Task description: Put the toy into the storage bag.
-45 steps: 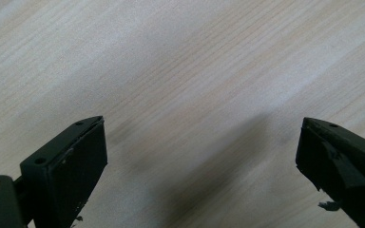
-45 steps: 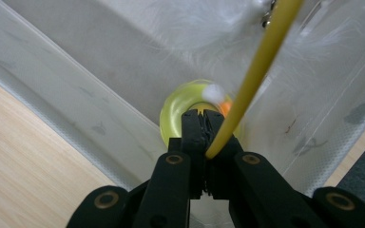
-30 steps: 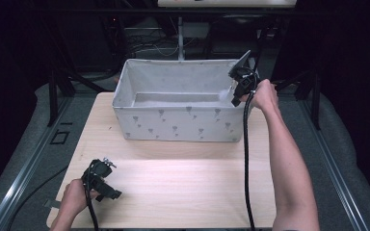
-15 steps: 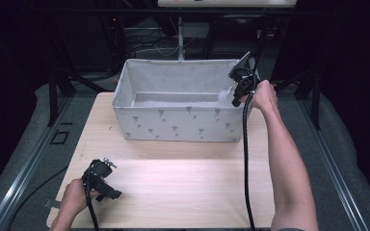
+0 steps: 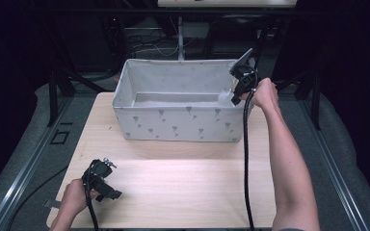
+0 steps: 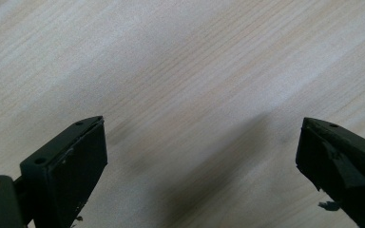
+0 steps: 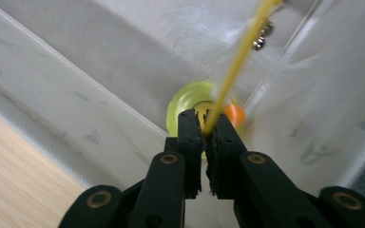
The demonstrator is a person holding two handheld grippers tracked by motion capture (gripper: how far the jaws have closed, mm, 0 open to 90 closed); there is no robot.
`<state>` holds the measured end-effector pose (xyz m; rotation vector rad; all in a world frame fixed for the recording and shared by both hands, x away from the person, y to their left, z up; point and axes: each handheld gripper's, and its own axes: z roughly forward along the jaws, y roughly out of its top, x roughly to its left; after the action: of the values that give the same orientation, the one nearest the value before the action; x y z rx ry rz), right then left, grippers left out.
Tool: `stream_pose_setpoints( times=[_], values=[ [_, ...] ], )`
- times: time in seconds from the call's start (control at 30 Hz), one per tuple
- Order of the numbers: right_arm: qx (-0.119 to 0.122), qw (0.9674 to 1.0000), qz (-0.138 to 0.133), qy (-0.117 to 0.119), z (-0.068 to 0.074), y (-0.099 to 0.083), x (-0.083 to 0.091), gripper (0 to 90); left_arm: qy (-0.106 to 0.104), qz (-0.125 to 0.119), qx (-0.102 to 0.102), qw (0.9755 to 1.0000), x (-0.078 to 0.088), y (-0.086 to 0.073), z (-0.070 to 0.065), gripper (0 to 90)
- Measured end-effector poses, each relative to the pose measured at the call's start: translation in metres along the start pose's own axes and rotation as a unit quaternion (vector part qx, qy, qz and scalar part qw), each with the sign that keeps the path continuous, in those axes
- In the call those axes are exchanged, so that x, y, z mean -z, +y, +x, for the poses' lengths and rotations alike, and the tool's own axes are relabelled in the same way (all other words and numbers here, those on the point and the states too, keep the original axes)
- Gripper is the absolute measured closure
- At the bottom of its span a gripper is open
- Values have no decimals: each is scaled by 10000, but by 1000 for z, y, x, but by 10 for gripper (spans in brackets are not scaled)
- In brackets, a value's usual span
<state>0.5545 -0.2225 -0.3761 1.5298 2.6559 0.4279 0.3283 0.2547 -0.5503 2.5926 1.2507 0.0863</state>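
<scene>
Fabric bin (image 5: 173,120) is sitting upper centre of our table (image 5: 183,187); inside its right end our right gripper (image 7: 204,124) is pinching a yellow stick (image 7: 237,61). Lower left, our left gripper (image 6: 199,166) is gaping wide, holding nothing.

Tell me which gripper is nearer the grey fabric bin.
Right. The right gripper sits at the grey fabric bin's right end, over its rim, pinching a thin yellow stick. The left gripper rests open on the table's near left, well apart.

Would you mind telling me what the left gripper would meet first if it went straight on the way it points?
Probably the wooden table top: the left gripper, jaws open, faces bare wood.
</scene>
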Motion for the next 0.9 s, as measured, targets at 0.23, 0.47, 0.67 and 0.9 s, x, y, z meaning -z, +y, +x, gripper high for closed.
stream_pose_setpoints(
  times=[0.23, 0.47, 0.67, 0.9],
  values=[
    [33, 9995, -306, 45, 0, -5, 29, 720, -15, -20, 1, 10000, 0, 1, -1, 33],
    [132, 9976, -678, 14, 6, -13, 60, 516, -17, -27, 15, 10000, -1, 1, -1, 33],
    [280, 9937, -1088, -23, 19, -28, 82, 315, -4, -22, 29, 10000, 0, 1, -2, 32],
    [540, 9898, -1317, -44, 37, -45, 94, 154, 13, -30, 5, 10000, -1, 1, -2, 32]
  ],
)
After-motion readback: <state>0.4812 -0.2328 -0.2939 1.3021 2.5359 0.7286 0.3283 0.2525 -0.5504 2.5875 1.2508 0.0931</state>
